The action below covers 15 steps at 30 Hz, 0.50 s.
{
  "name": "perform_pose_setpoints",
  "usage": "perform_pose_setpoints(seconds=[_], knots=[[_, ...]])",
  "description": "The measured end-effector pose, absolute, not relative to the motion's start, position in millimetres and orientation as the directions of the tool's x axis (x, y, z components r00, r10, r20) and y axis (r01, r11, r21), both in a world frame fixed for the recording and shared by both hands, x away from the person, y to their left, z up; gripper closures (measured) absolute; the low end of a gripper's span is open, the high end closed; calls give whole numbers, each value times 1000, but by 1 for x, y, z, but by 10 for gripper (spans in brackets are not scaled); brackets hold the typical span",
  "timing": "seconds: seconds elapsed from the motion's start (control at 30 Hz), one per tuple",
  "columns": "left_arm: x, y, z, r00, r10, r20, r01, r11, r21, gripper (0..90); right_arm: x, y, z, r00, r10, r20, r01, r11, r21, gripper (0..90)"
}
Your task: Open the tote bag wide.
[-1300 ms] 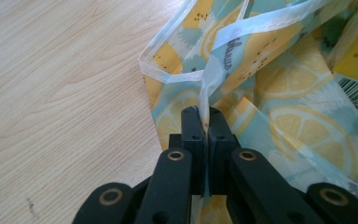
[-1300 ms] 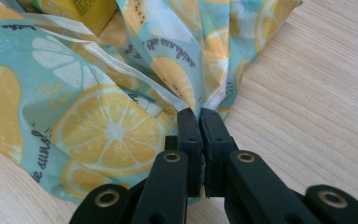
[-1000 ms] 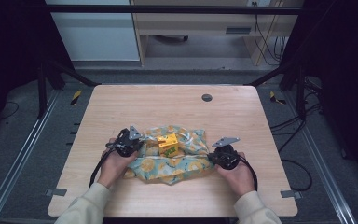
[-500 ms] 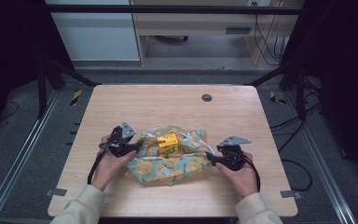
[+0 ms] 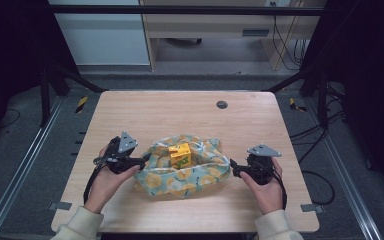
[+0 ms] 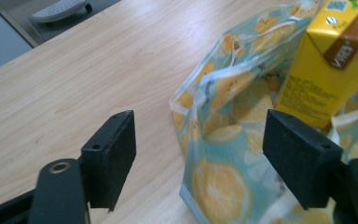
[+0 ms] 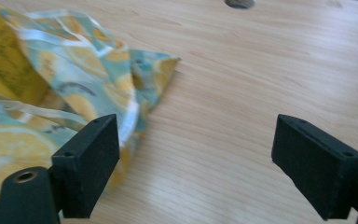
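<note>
Fabric pouch printed with lemon slices sits slumped on the wooden table, nearer its front edge than its back and about midway between the left and right edges. A yellow drink carton stands upright inside the pouch's open mouth. I have the left gripper just beside the pouch's left end; its jaws have just been opening and stand wide, with a fold of the cloth lying between them but not pinched, as my left gripper view shows. The right gripper sits by the pouch's right end, its jaws likewise just opened wide, the cloth's corner just beside one jaw and bare wood between the 2. A round grommet marks the table's back edge.
</note>
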<state>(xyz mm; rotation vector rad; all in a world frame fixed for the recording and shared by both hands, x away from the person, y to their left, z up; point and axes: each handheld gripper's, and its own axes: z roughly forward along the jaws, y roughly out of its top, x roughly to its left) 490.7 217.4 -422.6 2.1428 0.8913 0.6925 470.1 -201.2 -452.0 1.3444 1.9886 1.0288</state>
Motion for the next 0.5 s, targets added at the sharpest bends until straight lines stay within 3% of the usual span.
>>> perform_pose_setpoints(seconds=[0.13, 0.5], knots=[[484, 229, -422, 578, 795, 187, 413, -482, 772, 109, 470, -213, -455, -336, 942, -11, 561, 210, 801, 131], [481, 287, -434, 507, 851, 138, 472, -409, 781, 77, 465, -243, -463, -287, 957, 44, 604, 146, 783, 86]])
